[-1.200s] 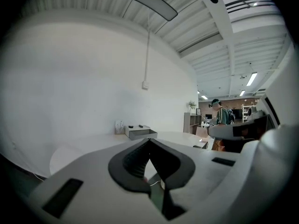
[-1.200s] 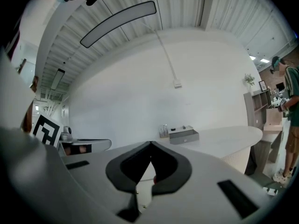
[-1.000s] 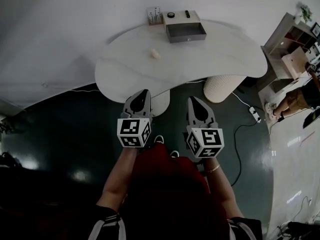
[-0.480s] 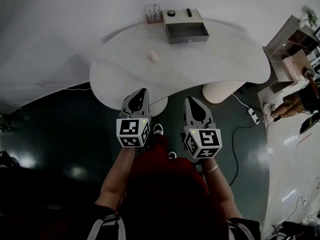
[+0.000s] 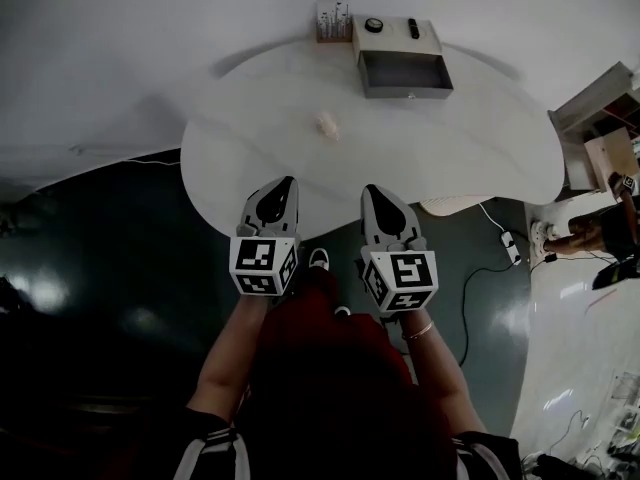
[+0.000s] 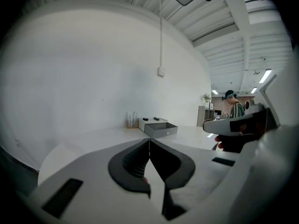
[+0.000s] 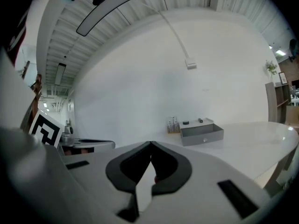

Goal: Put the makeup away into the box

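A grey box with its drawer pulled open (image 5: 405, 68) stands at the far side of the white table (image 5: 470, 138). Two small dark items (image 5: 375, 25) lie on its top. A small pale makeup piece (image 5: 325, 125) lies alone mid-table. My left gripper (image 5: 288, 184) and right gripper (image 5: 372, 190) hover side by side over the table's near edge, both shut and holding nothing. The left gripper view shows its jaws (image 6: 149, 140) meeting, with the box (image 6: 159, 128) far ahead. In the right gripper view the jaws (image 7: 151, 143) also meet, and the box (image 7: 202, 132) lies ahead to the right.
A small rack of bottles (image 5: 333, 20) stands left of the box against the wall. A ribbed white table pedestal (image 5: 455, 205), a power strip (image 5: 511, 246) with its cable and a shelf unit (image 5: 605, 153) sit at the right. A person (image 6: 235, 108) stands far off.
Both grippers have moved forward, from over the dark floor to the table's near edge. They stay shut. The table and box now sit closer and further right in the head view.
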Demonstrator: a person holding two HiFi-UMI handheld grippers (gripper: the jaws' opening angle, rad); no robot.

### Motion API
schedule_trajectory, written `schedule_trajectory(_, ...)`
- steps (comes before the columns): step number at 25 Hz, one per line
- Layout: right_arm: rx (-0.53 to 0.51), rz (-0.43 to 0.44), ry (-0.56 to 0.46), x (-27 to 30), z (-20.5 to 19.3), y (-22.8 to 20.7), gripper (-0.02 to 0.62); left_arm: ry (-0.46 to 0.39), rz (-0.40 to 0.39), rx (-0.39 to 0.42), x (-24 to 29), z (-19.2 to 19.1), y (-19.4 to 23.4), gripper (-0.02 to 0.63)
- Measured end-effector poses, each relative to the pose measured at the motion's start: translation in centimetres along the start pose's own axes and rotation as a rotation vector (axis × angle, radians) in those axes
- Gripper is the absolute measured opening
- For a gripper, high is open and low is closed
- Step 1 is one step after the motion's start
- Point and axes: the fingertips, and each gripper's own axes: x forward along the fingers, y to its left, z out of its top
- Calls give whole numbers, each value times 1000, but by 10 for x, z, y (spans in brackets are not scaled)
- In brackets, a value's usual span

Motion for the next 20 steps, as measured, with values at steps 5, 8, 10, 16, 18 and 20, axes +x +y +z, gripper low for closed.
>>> schedule_trajectory(5, -19, 25, 33, 45, -1, 2, 14, 19, 2, -9, 28, 1, 22, 21)
schedule_trajectory(8, -23, 24, 53, 69, -2, 3, 14, 33, -7, -18, 44, 1, 31, 21)
schedule_trajectory(10, -25, 20, 62, 82, -3, 2, 14, 43, -15, -20, 53, 1, 36, 21)
schedule_trajectory(16, -47, 21, 96, 114, -4, 0, 15, 54, -24, -39, 75, 1, 48, 21)
schedule_trajectory(18, -56, 32, 121, 123, -8, 1, 15, 57, -22, -47, 80, 0, 53, 21)
schedule_trajectory(20, -62, 33, 145, 131, -12, 1, 15, 63, -20, -56, 84, -2, 59, 21)
